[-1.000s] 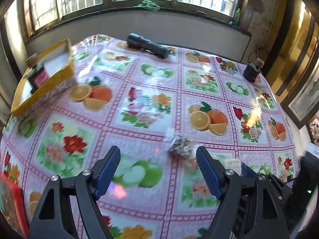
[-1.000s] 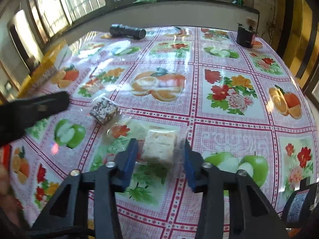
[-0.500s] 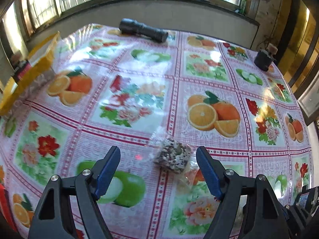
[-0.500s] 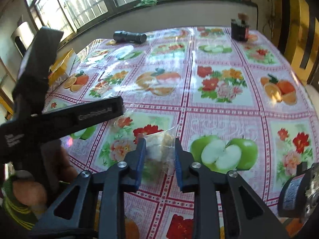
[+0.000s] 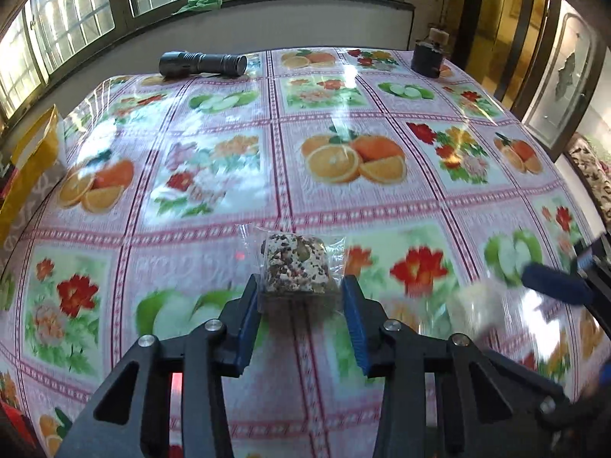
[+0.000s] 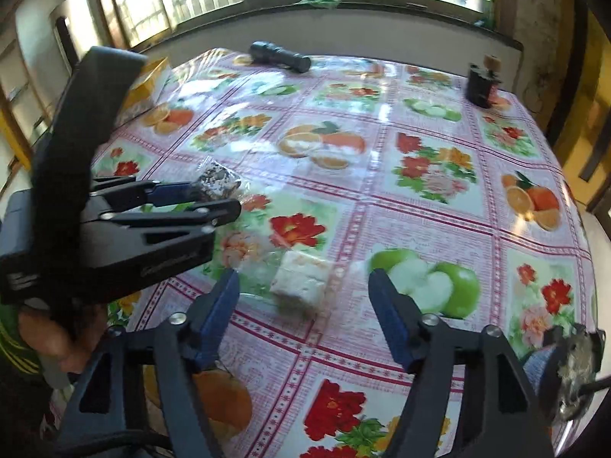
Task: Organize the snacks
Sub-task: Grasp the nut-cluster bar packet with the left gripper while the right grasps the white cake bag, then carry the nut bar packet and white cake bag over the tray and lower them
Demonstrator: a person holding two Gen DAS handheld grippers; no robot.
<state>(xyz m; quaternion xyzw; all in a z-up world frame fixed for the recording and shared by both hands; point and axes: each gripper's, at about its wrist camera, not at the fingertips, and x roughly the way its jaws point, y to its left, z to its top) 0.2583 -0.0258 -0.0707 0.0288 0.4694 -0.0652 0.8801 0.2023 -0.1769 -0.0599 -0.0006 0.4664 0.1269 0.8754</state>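
A speckled nut snack bar in clear wrap (image 5: pixel 296 269) sits between the blue pads of my left gripper (image 5: pixel 299 294), which has closed in on its sides; it also shows in the right wrist view (image 6: pixel 217 183). A pale white snack in clear wrap (image 6: pixel 301 278) lies on the fruit-print tablecloth (image 6: pixel 420 206). My right gripper (image 6: pixel 303 290) is wide open above and around it, not touching. In the left wrist view that white snack is a blur (image 5: pixel 473 309) at the right.
A yellow box (image 5: pixel 34 160) stands at the table's left edge. A black flashlight (image 5: pixel 202 63) lies at the far edge. A small dark pot (image 5: pixel 429 57) stands at the far right corner. The left gripper's body (image 6: pixel 99 206) is close to the left of my right gripper.
My left gripper moved forward and closed around the speckled bar. My right gripper, earlier shut on the white snack, has opened wide and the snack lies on the cloth.
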